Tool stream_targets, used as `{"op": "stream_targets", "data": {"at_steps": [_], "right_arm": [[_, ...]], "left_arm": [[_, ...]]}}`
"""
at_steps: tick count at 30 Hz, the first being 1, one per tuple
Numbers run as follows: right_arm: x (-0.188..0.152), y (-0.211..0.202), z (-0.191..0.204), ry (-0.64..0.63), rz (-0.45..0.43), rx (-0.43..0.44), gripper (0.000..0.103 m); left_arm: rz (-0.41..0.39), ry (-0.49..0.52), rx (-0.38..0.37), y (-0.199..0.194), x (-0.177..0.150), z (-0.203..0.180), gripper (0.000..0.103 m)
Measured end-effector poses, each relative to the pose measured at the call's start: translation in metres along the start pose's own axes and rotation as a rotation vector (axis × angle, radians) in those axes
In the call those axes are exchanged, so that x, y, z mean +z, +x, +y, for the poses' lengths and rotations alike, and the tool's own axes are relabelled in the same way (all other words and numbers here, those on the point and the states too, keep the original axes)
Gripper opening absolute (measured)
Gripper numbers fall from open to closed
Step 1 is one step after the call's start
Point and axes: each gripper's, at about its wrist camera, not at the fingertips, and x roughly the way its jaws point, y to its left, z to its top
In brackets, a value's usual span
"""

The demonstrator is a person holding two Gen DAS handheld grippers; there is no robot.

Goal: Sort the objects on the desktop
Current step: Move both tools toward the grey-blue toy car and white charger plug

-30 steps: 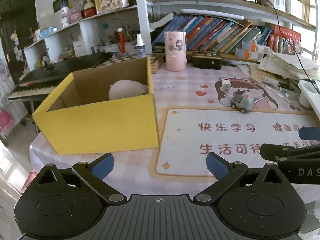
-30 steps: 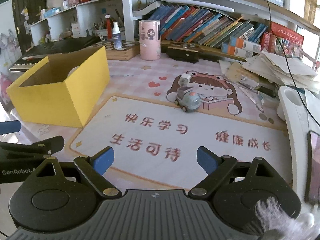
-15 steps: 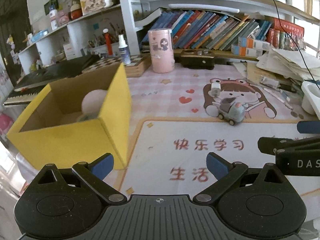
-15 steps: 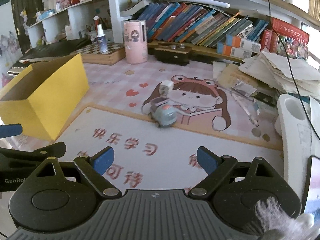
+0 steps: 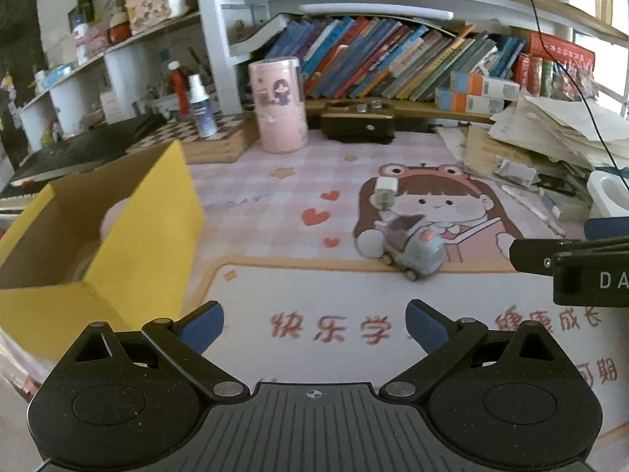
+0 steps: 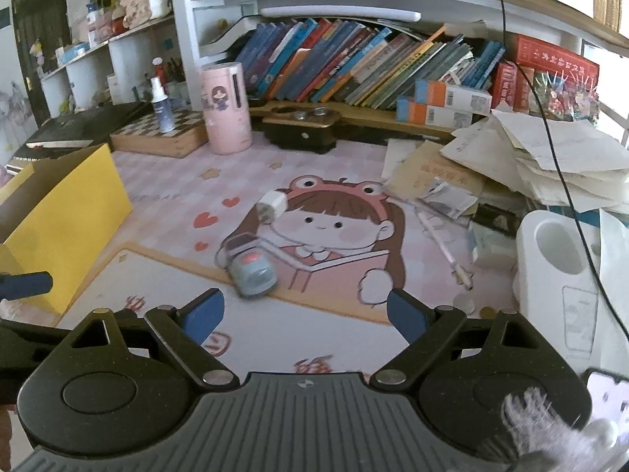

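Left wrist view showed the left gripper (image 5: 314, 322) with its jaws spread and nothing between them, hovering over the white panel of the desk mat (image 5: 314, 291). A yellow box (image 5: 129, 251) stood at the near left, open-topped, with a pale rounded object (image 5: 114, 212) inside; its right wall ran close to the mat's orange border. A grey toy car (image 5: 416, 251) sat on that border, right of centre, with a small white charger (image 5: 385, 190) just beyond it (apart, not touching). The right gripper (image 6: 304, 312) was likewise spread and empty, the toy car (image 6: 251, 271) lying just ahead of its left finger. Open mat lay between box and car. At the far edge stood a pink canister (image 6: 226, 108) and a dark case (image 6: 300, 128); at the right, a paper stack (image 6: 550, 161) and a white holder (image 6: 558, 271) bounded the clear area.
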Motion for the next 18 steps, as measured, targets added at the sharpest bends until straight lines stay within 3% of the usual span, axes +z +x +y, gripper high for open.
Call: {"op": "stream_targets", "data": {"at_steps": [18], "right_arm": [[0.025,0.009,-0.048,0.061,-0.055,-0.040,0.090]], "left_arm": [[-0.015,0.071,-0.120,0.054,0.023,-0.058,0.100]]}}
